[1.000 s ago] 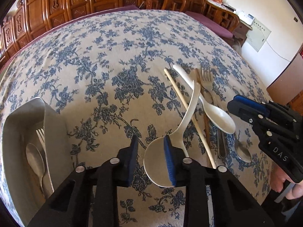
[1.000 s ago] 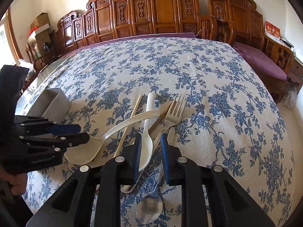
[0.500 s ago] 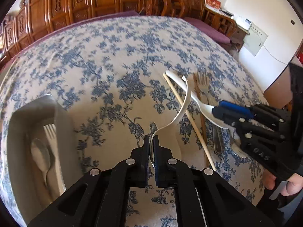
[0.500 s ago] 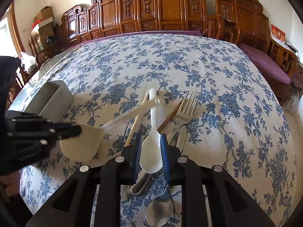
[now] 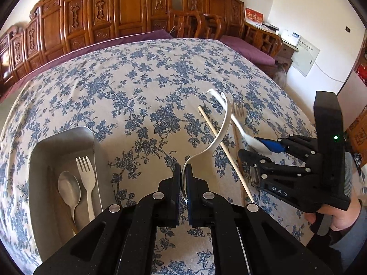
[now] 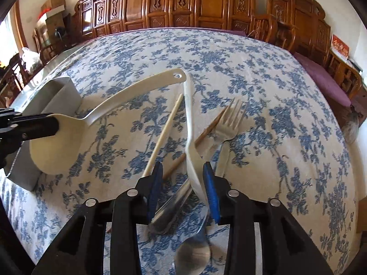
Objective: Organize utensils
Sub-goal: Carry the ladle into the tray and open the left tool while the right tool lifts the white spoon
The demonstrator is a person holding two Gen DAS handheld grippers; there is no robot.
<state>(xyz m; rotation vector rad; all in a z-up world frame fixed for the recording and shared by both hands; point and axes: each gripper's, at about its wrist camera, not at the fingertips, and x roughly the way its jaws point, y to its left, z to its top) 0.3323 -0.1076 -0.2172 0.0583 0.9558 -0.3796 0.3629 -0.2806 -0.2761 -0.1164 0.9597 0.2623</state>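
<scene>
With our left gripper [image 5: 182,171] we are pinching the bowl of a cream rice paddle [image 6: 96,119], holding it clear of the floral-clothed desk [image 5: 128,87] just beside the metal tray [image 5: 39,151], where a metal spoon [image 5: 68,188] and a pale fork [image 5: 86,171] are lying. Our right gripper [image 6: 181,178] is spreading its jaws around a white spoon [image 6: 191,137], which is leaning against one blue pad over the pile of chopsticks [image 6: 160,142], a second fork [image 6: 229,119] and blurred metal cutlery.
</scene>
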